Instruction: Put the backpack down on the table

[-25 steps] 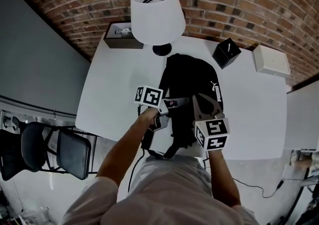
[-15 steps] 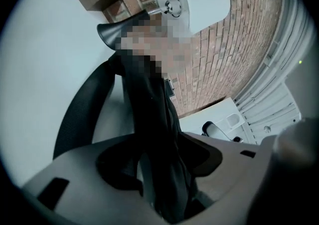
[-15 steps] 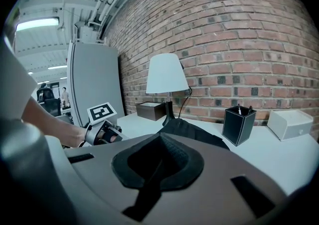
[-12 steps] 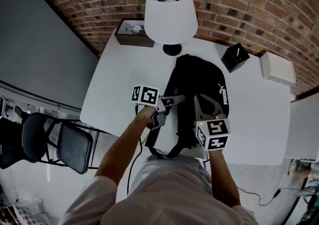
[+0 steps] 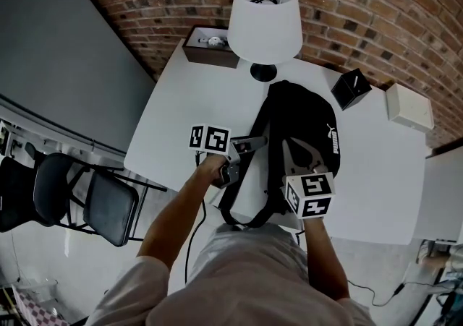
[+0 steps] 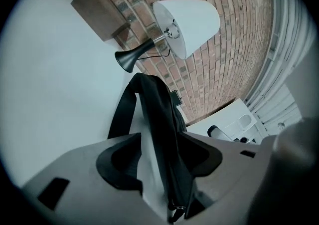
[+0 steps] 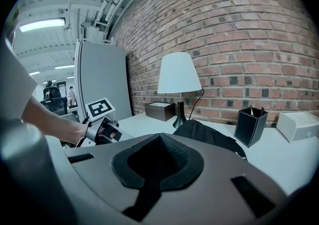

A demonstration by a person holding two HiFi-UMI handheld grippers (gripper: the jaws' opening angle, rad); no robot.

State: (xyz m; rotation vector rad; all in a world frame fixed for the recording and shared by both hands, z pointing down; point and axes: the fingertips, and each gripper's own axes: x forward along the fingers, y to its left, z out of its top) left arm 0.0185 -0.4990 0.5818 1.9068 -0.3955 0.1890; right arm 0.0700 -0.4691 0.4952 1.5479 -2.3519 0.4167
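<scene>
Already the backpack (image 5: 304, 126) lies on the white surface (image 5: 181, 115), its straps (image 5: 242, 210) trailing off the near edge; the left claw (image 6: 161, 140) stands slightly spread around one strap (image 6: 158, 114), while the right claw (image 7: 158, 141) pinches the backpack's black fabric. Drawing back unreleased could drag it off, while a forward nudge would hit the lamp (image 5: 265, 21) just beyond.

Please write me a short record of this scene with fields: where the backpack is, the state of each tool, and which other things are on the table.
backpack: black, lying on the white table, just in front of the lamp
left tool: jaws apart, a backpack strap runs between them
right tool: jaws together on a dark band, apparently a backpack strap
also on table: brown box, black pen holder, white box
</scene>
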